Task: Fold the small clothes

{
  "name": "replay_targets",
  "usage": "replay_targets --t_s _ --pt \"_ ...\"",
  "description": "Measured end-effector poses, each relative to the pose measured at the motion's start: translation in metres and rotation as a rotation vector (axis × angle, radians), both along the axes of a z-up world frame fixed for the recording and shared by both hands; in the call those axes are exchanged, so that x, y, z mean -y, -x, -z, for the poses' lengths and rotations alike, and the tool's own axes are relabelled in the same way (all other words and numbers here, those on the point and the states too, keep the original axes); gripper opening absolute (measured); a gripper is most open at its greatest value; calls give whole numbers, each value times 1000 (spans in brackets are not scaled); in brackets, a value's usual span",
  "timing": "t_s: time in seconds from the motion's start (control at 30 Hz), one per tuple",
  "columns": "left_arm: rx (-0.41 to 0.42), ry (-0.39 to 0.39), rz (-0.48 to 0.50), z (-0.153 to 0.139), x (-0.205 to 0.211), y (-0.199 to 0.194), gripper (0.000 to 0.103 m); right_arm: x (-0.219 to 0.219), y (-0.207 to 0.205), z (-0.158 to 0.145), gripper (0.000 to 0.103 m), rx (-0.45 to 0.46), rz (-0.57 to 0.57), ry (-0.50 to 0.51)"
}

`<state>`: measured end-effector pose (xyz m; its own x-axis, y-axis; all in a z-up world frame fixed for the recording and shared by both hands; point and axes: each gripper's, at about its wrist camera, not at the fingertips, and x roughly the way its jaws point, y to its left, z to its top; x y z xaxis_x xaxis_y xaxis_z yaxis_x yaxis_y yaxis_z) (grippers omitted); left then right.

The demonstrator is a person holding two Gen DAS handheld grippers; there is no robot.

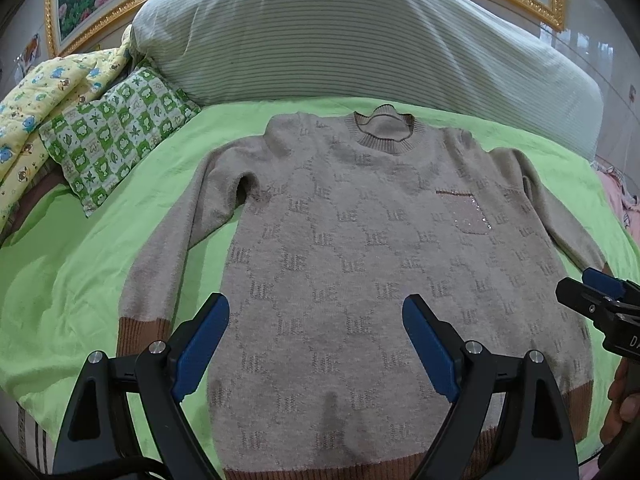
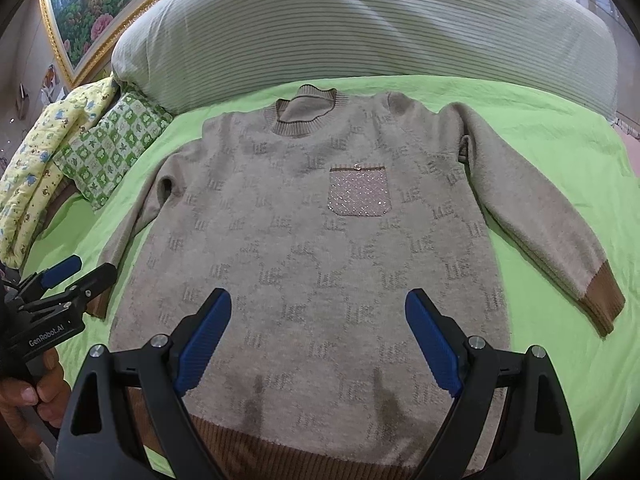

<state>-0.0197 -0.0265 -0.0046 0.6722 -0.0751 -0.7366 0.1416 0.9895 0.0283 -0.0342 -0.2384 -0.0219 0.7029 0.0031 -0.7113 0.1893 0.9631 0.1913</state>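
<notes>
Sweater point(image 1: 360, 248) lies flat and face up on the bed's green sheet point(image 1: 80, 264), collar toward the striped pillow point(image 1: 340, 32), both sleeves spread out to the sides, brown hem nearest the cameras. Nothing folded yet, by the look of it.

Left claw point(image 1: 316, 344) hangs wide over the lower body of the knit, gripping nothing. Right claw point(image 2: 318, 340) is just as wide, also empty, over the hem area on its side.

Now the risks. This knit looks thick and soft, so a shallow pinch could catch only the top layer, and the front would peel up while the back stays put. The sequin pocket point(image 2: 359, 192) sits on the right chest; dragging a pad across it might snag. The right sleeve point(image 2: 532, 220) angles well away from the body, so a fold pulled from the cuff point(image 2: 600, 296) alone could twist it instead of laying it across.

The sheet is loose and wrinkled: grip too deep and it comes up with the sweater. The two claws are close together too, so a crossing fold could knock them.
</notes>
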Motion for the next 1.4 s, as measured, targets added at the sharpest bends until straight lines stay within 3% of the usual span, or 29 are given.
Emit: replay_targets --t_s 1.1,1.4 --pt "8 -15 7 0 -3 9 89 -4 6 -1 89 -9 -10 3" --pt "-24 2 22 7 -4 9 89 0 11 -2 89 -13 10 -1"
